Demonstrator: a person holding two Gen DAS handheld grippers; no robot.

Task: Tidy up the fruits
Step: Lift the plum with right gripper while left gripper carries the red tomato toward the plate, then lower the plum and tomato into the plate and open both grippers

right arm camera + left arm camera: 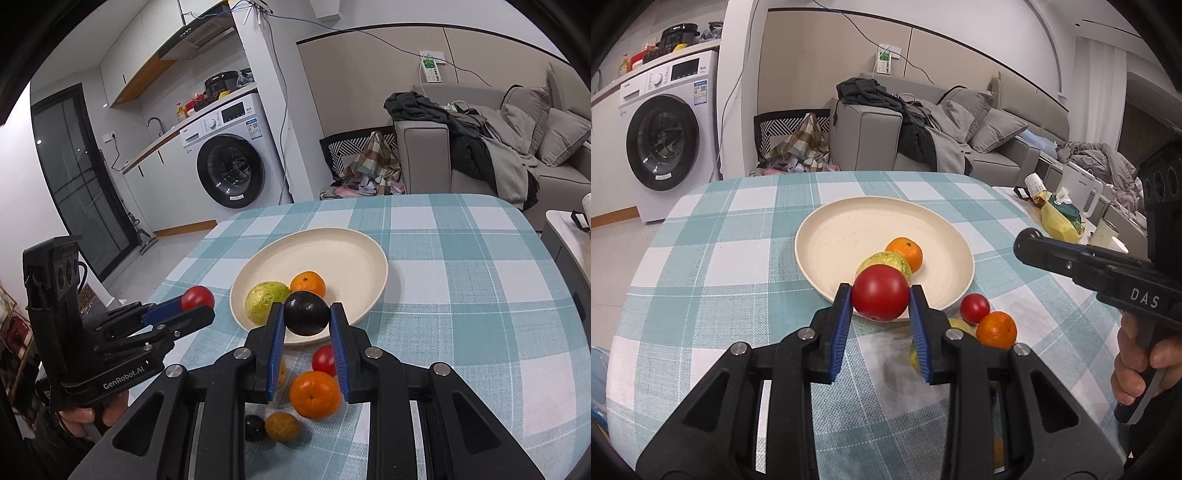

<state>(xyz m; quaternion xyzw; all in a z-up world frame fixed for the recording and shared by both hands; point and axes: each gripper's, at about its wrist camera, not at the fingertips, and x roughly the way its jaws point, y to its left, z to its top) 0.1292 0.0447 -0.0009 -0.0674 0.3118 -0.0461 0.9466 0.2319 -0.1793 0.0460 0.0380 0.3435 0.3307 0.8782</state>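
Observation:
A cream plate (849,236) (343,251) sits on the checked tablecloth and holds a green guava (266,302) (884,260) and a tangerine (307,282) (905,251). My left gripper (881,299) is shut on a red tomato (881,297) (197,297) above the plate's near rim. My right gripper (306,314) is shut on a dark purple fruit (306,313) over the plate's near edge. On the cloth lie a small tomato (975,307) (323,360), a tangerine (996,329) (315,394), a brown fruit (283,426) and a small dark fruit (255,426).
The table (720,258) is covered by a teal-and-white cloth. A side table at the right carries a yellow bag (1058,218), a white kettle (1082,192) and a mug (1106,232). A washing machine (668,136) and a sofa (960,125) stand behind.

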